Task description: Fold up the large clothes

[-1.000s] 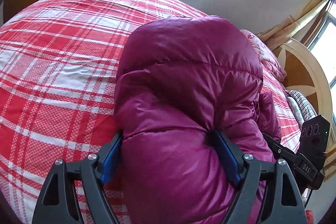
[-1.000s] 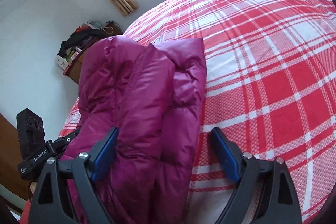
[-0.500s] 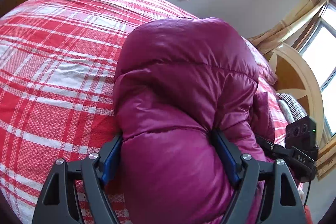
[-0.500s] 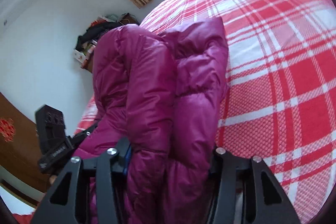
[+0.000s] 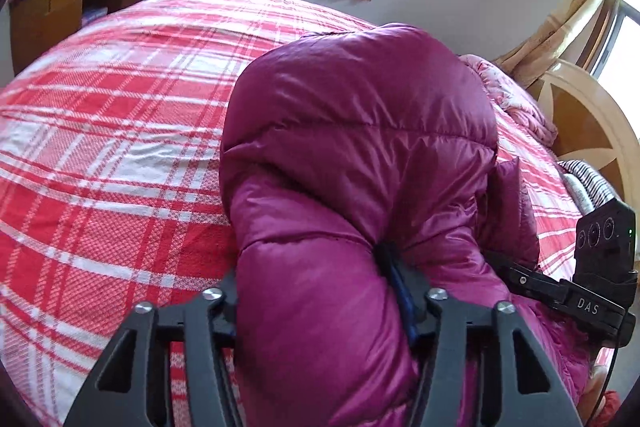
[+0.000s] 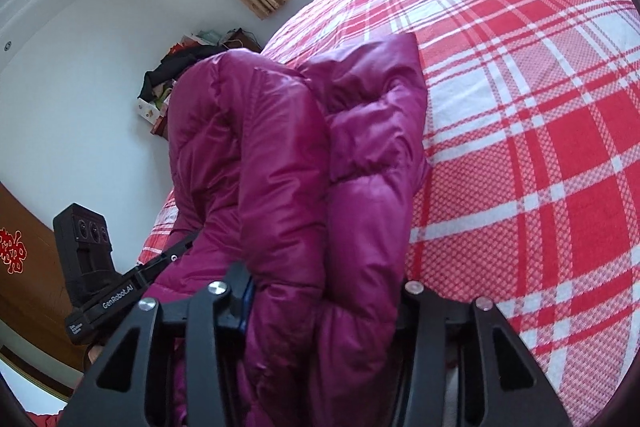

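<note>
We've got the puffy magenta jacket (image 5: 360,155) bunched on the plaid bed (image 5: 120,147); left gripper (image 5: 316,291) and right gripper (image 6: 320,287) both clamp thick folds; it's soft, light, slippery, so grab quilted seams.

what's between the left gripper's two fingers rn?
A puffy fold of the magenta down jacket, pinched in the left gripper; the left wrist view shows it.
</note>
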Tool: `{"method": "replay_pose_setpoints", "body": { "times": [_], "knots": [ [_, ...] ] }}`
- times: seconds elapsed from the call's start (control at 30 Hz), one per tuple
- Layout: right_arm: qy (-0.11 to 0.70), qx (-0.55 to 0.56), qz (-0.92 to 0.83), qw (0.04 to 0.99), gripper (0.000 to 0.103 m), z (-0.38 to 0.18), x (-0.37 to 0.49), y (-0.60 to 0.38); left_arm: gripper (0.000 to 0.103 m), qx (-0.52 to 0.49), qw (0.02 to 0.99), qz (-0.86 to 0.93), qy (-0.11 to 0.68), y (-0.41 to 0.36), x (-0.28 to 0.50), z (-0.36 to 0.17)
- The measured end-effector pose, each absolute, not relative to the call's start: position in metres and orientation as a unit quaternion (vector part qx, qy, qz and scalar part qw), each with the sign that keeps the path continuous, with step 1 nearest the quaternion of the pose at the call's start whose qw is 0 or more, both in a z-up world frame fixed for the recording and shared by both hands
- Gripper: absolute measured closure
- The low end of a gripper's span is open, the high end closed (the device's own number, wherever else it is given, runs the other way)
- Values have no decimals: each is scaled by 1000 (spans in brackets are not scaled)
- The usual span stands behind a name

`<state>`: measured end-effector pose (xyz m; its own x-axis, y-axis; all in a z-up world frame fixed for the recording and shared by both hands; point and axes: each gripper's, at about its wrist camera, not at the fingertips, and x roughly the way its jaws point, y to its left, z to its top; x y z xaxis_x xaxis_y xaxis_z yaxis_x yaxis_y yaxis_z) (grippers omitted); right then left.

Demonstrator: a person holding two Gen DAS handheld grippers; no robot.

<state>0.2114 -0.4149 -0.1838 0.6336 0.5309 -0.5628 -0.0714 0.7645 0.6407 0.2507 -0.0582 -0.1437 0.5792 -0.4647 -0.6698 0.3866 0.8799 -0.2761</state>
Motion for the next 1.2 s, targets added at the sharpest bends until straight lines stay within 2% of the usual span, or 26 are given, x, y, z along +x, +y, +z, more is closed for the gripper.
{"method": "replay_pose_setpoints", "body": {
  "times": [0.03,0.13,0.3,0.47,0.87,1.2],
  "knots": [
    [393,292,175,854,60,-182,213,-411,57,-42,890,-236,388,-58,247,-141],
    [399,283,175,855,67,-177,209,-392,61,-37,893,-229,387,-50,235,-133],
    [388,314,183,847,71,-175,185,-376,61,-39,895,-214,389,-26,213,-122],
    [387,280,188,858,75,-161,169,-337,62,-23,909,-184,374,-6,190,-109],
    [401,235,246,851,77,-138,183,-235,63,-47,920,-114,373,72,165,-111],
    [412,224,231,852,77,-150,203,-220,63,-8,919,-104,379,75,160,-127]
  ]
}}
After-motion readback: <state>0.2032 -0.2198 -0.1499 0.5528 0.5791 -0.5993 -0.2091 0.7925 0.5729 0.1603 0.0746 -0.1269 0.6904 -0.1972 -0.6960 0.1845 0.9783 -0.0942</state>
